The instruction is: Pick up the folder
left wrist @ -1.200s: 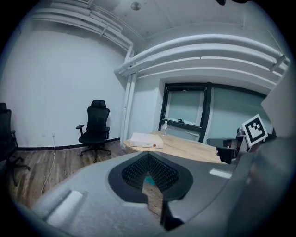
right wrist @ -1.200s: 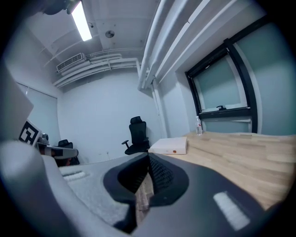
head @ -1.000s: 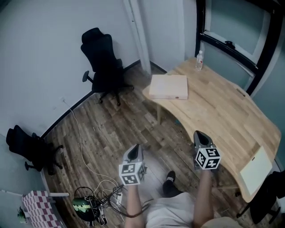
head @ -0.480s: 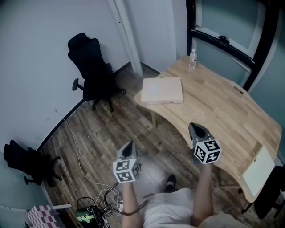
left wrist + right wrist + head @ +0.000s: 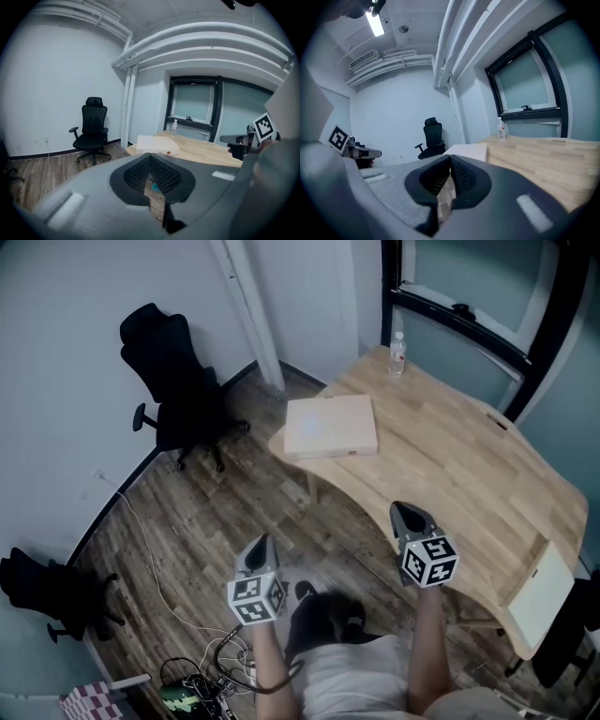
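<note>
Both my left gripper (image 5: 259, 545) and right gripper (image 5: 403, 514) are clenched on nothing, well short of the folder (image 5: 330, 426) lying flat at the far corner of the surface (image 5: 469, 474) (right by its edge), so I fear arriving with jaws closed could just shove it onto the floor (image 5: 216, 512).

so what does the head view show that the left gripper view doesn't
Only the head view: the tangle of cables on the floor, and the pale board at the table's near end. Only the left gripper view: the ceiling pipes, and the left gripper seen close up, its jaws shut with nothing between them. Both: the folder lying on the wooden table, the bottle, the black chair and the right gripper.
</note>
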Available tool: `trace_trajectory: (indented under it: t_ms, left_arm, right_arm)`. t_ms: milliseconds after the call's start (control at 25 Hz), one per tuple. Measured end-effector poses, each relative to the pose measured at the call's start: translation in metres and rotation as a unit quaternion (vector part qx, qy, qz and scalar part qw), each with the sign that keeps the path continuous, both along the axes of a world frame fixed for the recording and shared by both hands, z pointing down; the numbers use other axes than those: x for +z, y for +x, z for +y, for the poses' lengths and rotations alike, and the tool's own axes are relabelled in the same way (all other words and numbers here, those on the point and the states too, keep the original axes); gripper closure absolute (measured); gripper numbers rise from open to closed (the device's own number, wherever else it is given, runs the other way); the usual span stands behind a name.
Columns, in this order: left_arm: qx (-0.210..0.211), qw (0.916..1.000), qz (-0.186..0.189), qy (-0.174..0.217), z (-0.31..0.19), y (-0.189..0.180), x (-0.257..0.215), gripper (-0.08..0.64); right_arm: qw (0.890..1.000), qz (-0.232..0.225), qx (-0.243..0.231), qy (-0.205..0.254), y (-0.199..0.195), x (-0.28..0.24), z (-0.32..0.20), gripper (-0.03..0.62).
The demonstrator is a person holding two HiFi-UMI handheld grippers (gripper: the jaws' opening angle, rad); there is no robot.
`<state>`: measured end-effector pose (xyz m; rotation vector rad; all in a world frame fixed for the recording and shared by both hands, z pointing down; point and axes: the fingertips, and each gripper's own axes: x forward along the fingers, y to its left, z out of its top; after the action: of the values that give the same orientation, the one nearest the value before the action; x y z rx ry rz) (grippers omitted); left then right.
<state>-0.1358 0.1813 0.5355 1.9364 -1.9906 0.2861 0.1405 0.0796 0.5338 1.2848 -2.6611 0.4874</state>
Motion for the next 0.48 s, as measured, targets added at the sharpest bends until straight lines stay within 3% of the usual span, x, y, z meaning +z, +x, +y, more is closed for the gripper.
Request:
trace_trajectory:
  t_ms: [200, 480]
  left_arm:
    - [-0.004, 0.9997, 0.021, -0.012, -0.031, -0.018, 0.016, 0.554]
    - [0.006, 0.9996, 0.027, -0.006, -0.113, -0.061, 0.015, 0.554]
  right_arm:
    - [1.000, 0.006, -0.007, -0.015, -0.017, 0.014, -0.022, 0.591]
    - [0.999, 0.000, 0.029, -0.017, -0.057, 0.006, -0.094, 0.591]
